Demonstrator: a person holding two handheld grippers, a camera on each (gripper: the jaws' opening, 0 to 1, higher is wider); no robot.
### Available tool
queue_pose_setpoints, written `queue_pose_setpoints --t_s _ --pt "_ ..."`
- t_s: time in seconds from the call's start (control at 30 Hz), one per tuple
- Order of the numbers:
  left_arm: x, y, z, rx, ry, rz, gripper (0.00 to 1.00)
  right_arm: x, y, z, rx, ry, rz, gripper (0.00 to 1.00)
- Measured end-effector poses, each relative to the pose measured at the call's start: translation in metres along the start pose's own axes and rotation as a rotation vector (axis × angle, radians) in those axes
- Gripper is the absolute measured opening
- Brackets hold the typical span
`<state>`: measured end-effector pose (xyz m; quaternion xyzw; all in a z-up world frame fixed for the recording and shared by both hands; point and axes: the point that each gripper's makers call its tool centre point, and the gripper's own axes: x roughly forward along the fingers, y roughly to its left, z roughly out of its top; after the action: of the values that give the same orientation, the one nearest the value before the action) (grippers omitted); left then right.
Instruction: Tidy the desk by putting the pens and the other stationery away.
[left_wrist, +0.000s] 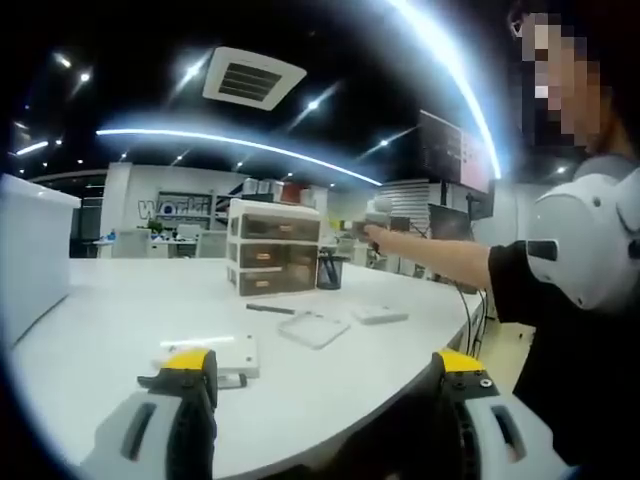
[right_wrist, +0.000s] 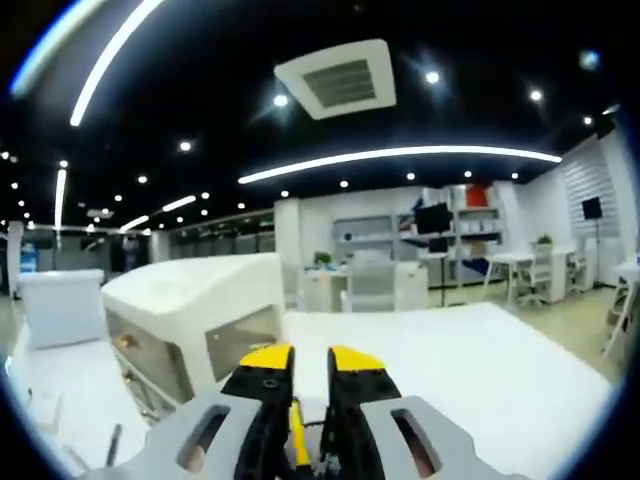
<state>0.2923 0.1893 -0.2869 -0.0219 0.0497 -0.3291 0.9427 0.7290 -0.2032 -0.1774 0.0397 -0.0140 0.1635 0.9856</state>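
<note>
Right now my right gripper (right_wrist: 309, 372), jaws nearly shut on something thin and yellow, sits just beside the drawer unit (right_wrist: 195, 315), while my open left gripper (left_wrist: 325, 375) hangs well short of it, the dark pen (left_wrist: 270, 309) lying crosswise before the drawers.

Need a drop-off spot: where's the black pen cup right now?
In the left gripper view, the pen cup stands on the white desk, just right of the drawer unit.
</note>
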Motion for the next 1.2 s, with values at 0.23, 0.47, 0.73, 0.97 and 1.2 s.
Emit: queue_pose_setpoints --t_s 0.23,0.47,0.73,0.97,1.2 --pt "0.002 -0.003 0.000 0.002 0.002 -0.006 0.87 -0.007 0.001 0.001 0.007 -0.007 0.010 0.14" --pt "0.003 -0.005 0.002 0.005 -0.001 -0.013 0.87 -0.023 0.006 0.010 0.012 -0.026 0.029 0.15" --pt "0.009 -0.009 0.003 0.006 -0.003 -0.031 0.87 -0.056 0.018 0.014 -0.015 -0.036 0.070 0.20" --pt "0.017 -0.016 0.005 0.010 -0.003 -0.057 0.87 -0.099 0.035 0.019 -0.029 -0.060 0.114 0.22" --pt "0.022 -0.020 0.005 0.011 -0.003 -0.077 0.87 -0.143 0.047 0.016 -0.021 -0.085 0.152 0.25"
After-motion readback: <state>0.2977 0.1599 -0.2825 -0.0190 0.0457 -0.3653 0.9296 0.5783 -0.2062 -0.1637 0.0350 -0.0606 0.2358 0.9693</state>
